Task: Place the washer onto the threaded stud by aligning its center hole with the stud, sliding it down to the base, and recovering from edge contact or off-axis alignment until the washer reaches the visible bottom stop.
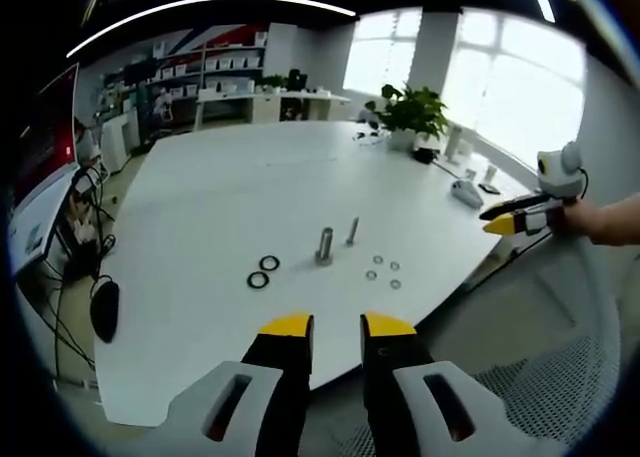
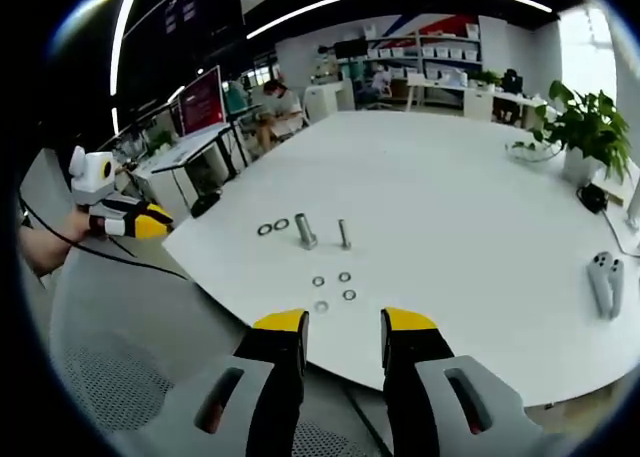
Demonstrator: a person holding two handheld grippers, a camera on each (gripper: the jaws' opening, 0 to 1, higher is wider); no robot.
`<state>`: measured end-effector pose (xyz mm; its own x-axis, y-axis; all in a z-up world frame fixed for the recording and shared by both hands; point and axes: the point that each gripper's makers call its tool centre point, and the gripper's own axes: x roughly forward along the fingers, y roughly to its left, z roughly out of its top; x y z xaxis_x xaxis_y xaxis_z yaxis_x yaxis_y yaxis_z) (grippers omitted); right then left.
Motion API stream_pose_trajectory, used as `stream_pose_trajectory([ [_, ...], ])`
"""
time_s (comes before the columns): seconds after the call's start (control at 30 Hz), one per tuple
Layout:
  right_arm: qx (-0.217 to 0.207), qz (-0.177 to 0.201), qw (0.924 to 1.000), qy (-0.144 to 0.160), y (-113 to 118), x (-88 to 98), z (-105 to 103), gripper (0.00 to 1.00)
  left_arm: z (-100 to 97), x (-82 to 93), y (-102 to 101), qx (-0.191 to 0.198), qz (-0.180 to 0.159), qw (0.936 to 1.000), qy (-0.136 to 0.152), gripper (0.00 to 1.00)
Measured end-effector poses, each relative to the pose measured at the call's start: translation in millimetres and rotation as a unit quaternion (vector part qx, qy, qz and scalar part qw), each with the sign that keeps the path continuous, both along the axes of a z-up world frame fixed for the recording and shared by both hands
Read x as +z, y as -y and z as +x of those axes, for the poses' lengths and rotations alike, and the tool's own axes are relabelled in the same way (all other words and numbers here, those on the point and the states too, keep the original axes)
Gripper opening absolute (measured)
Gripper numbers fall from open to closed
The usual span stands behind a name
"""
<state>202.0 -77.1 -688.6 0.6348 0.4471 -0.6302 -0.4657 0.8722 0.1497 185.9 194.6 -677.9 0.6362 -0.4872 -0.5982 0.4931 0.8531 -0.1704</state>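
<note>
Left gripper view: my left gripper [image 1: 337, 326] hangs off the near edge of the white table [image 1: 230, 187], jaws parted with a clear gap, nothing between them. On the table ahead I see a thick stud [image 1: 325, 246] standing upright and a thinner stud [image 1: 352, 231] just beside it, leaning slightly. Two dark rings [image 1: 264, 272] lie flat to one side of the thick stud, near each other. On the other side lie four small washers [image 1: 383, 269] in a loose cluster, all flat on the table, none on either stud. A potted plant [image 1: 410, 112] stands at the far edge. The right gripper [image 1: 500, 220] enters from the right, held by a hand [image 1: 605, 220], off the table and well apart from the parts; from here I cannot tell how its jaws stand.

Right gripper view: my right gripper [image 2: 344, 324] is also short of the table edge, jaws open, empty. Studs, rings and washers [image 2: 333, 287] show the same layout, the washers nearest me. The left gripper [image 2: 150, 220] shows at the left, off the table. A white controller [image 2: 605, 280] lies near the right edge. A mesh chair seat [image 2: 120, 377] sits below the grippers.
</note>
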Motion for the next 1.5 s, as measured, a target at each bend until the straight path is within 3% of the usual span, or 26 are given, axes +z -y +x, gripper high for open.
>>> stream_pose_trajectory([
  [0.87, 0.002, -0.005, 1.0000, -0.006, 0.2, -2.8, -1.8, 0.31, 0.3, -1.2, -2.3, 0.006, 0.001, 1.0000, -0.002, 0.16],
  [1.5, 0.005, -0.002, 1.0000, -0.007, -0.5, -2.5, -1.8, 0.31, -2.4, -9.0, -1.6, 0.002, 0.013, 0.9996, -0.024, 0.15],
])
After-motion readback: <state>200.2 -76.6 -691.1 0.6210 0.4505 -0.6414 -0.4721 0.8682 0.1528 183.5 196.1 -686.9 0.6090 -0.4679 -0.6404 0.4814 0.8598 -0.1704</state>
